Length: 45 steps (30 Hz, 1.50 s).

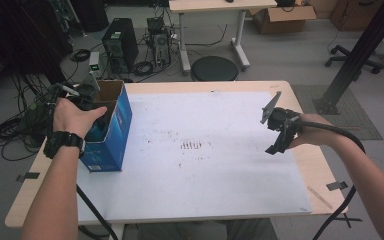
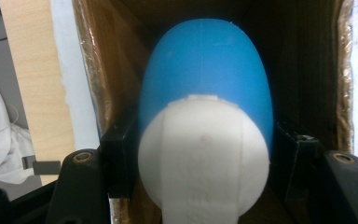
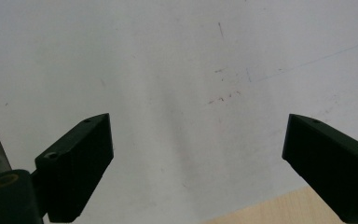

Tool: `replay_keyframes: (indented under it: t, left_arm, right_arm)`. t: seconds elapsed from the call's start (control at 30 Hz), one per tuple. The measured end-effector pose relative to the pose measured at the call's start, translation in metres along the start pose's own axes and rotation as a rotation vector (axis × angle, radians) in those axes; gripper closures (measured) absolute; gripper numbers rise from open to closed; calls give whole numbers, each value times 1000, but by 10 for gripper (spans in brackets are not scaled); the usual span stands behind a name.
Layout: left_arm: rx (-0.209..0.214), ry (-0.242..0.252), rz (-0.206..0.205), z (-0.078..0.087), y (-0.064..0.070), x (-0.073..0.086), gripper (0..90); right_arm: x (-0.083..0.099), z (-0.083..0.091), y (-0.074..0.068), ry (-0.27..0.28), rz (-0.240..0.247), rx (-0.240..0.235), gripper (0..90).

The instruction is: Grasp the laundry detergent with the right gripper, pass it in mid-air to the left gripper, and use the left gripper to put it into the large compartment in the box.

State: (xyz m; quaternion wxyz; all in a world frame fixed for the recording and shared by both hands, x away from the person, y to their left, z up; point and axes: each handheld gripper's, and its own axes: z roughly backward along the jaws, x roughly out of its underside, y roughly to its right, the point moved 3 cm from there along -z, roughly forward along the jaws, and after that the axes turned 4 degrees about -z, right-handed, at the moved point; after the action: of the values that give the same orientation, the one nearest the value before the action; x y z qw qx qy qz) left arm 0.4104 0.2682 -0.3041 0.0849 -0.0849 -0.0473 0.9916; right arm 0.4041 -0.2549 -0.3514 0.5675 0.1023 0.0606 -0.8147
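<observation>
A blue cardboard box (image 1: 111,131) stands open-topped at the table's left edge. My left gripper (image 1: 91,114) reaches into its top. In the left gripper view that gripper (image 2: 204,154) is shut on a blue and white egg-shaped object (image 2: 205,112), held just inside the box's brown walls (image 2: 93,79). My right gripper (image 1: 279,131) hovers over the right side of the white sheet (image 1: 200,150). In the right gripper view it (image 3: 200,163) is open with nothing between its jaws, above the bare sheet (image 3: 177,70).
The white sheet covers most of the wooden table (image 1: 315,165). Faint dark marks (image 1: 191,145) sit at its middle. Beyond the far edge are a black stool (image 1: 214,68), computer towers (image 1: 120,42) and cables. Black tape (image 1: 336,186) marks the right edge.
</observation>
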Motion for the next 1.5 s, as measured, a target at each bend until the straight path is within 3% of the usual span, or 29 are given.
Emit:
replay_keyframes:
  t: [0.63,0.8,1.0,1.23,1.37,1.5]
  left_arm:
    - [7,-10,2,0,3,-1,374]
    - [-1,-21,-4,4,4,-2,334]
    - [-4,-9,-11,18,3,-3,279]
    - [-11,21,-59,44,9,-2,237]
    - [-10,39,-98,58,19,-4,219]
    - [17,67,-124,70,33,-8,190]
  right_arm:
    - [-2,-1,-3,-4,12,-7,86]
    - [-2,0,-4,-3,11,-5,87]
    - [-2,1,-5,-4,15,-10,88]
    - [-5,5,-6,8,19,-10,87]
    - [-9,9,-7,26,20,-11,87]
    - [-12,11,-7,41,20,-8,85]
